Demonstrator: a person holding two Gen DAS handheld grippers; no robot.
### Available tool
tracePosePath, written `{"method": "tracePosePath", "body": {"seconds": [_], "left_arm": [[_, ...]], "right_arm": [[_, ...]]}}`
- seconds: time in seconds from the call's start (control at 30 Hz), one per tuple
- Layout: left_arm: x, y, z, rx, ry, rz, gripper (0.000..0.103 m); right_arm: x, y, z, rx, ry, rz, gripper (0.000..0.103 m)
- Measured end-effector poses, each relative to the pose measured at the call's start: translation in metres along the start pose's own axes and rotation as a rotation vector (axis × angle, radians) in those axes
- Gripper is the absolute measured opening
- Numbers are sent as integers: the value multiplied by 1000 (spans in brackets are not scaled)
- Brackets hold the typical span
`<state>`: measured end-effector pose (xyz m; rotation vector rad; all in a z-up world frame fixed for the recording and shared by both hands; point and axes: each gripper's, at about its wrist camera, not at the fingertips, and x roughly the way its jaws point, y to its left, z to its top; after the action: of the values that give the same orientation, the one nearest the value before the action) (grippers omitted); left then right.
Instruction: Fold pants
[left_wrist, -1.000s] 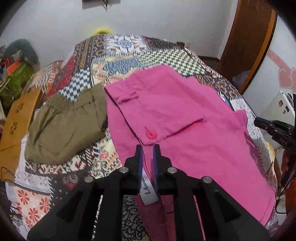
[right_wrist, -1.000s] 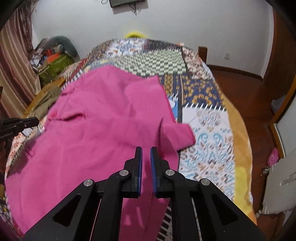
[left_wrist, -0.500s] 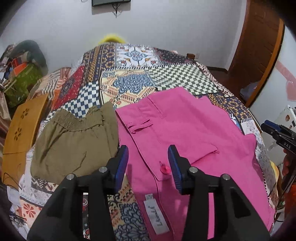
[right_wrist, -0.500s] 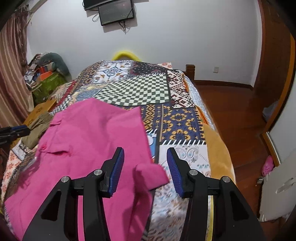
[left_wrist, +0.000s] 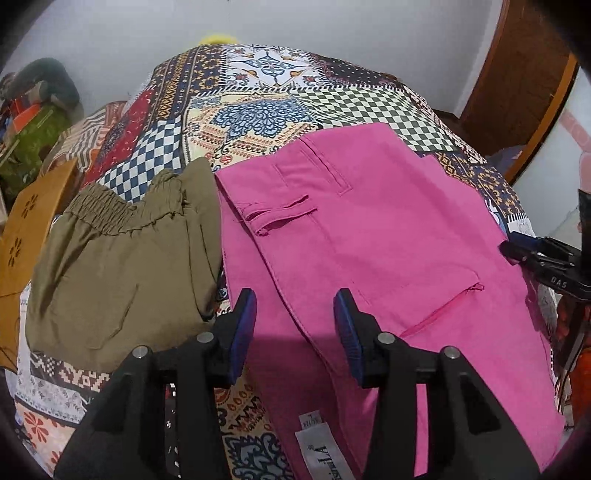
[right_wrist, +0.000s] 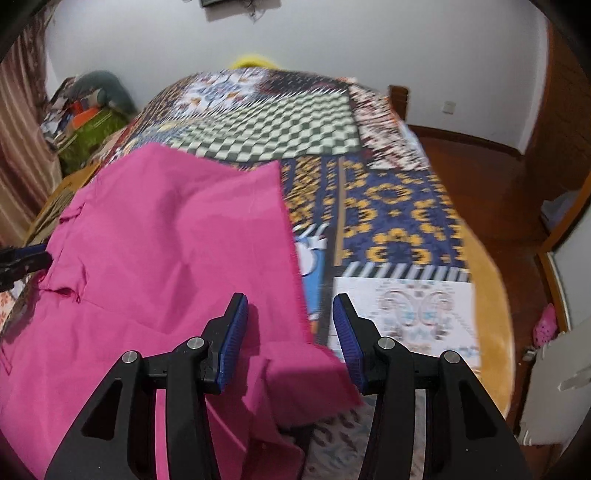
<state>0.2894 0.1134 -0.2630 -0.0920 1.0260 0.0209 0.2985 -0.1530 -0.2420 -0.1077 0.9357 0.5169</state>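
Observation:
Pink pants (left_wrist: 369, 236) lie spread on the patchwork bed cover, waistband toward the left, with a white label (left_wrist: 325, 454) at the near edge. My left gripper (left_wrist: 293, 332) is open and empty just above the waistband edge. In the right wrist view the pink pants (right_wrist: 166, 240) fill the left half, with a loose flap near the fingers. My right gripper (right_wrist: 290, 339) is open and empty over the pants' right edge. The right gripper also shows in the left wrist view (left_wrist: 543, 258) at the far right.
Folded olive-green pants (left_wrist: 118, 266) lie left of the pink ones. The patchwork bed cover (right_wrist: 388, 192) extends far and right. A wooden floor (right_wrist: 491, 177) and door lie right of the bed. Clutter (left_wrist: 33, 122) sits at the far left by the wall.
Both grippers went from shut on the pink fabric to open, letting the pants drop onto the bed, and pulled back slightly. The pants now lie flatter.

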Motion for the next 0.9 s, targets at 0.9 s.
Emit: {"method": "tracePosePath", "body": {"seconds": [0.9], "left_arm": [[13,1,8,22,-20,16,17]], "right_arm": [[-1,23,2,-89,-48,-8,7]]}}
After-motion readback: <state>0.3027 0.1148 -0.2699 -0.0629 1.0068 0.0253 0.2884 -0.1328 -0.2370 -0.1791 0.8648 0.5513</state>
